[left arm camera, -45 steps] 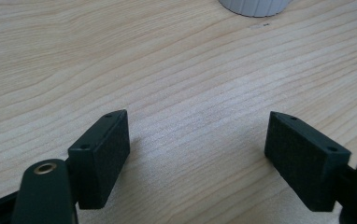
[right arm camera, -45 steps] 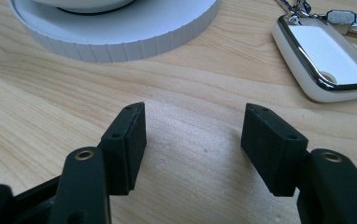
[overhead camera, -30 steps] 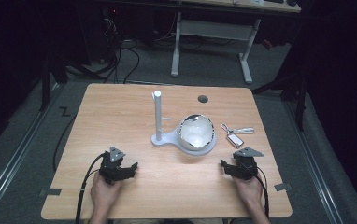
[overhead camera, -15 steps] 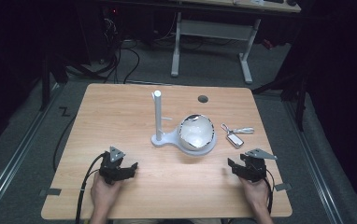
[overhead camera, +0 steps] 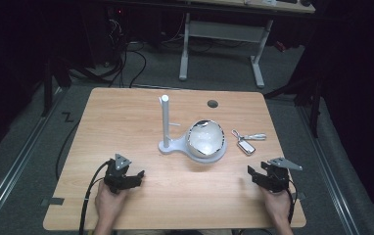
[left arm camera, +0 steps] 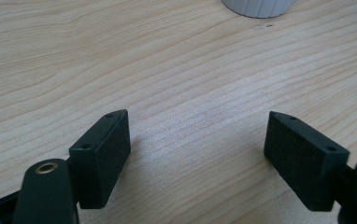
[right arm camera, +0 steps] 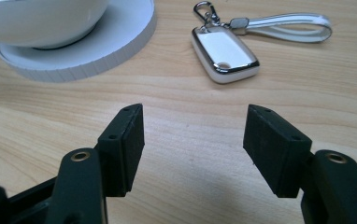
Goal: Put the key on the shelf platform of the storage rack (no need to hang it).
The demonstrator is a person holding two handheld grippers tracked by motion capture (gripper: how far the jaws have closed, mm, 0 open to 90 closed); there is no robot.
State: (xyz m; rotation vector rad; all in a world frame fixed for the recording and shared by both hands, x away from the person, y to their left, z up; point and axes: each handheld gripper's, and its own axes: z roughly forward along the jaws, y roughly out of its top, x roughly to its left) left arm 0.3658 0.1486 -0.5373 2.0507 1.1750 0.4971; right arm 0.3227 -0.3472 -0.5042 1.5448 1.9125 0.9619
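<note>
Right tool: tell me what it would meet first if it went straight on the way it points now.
Probably the key fob. The right tool stands open over bare table, and the fob lies ahead, slightly right of its middle line; the white stand sits off to the left.

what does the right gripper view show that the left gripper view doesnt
The right gripper view shows the key fob with its white strap and metal clasp, and the shiny bowl sitting on the white round base. The left gripper view shows a short ribbed edge of that base at its top and long bare wood. Both show open black jaws with nothing between them, low over the wooden table.
</note>
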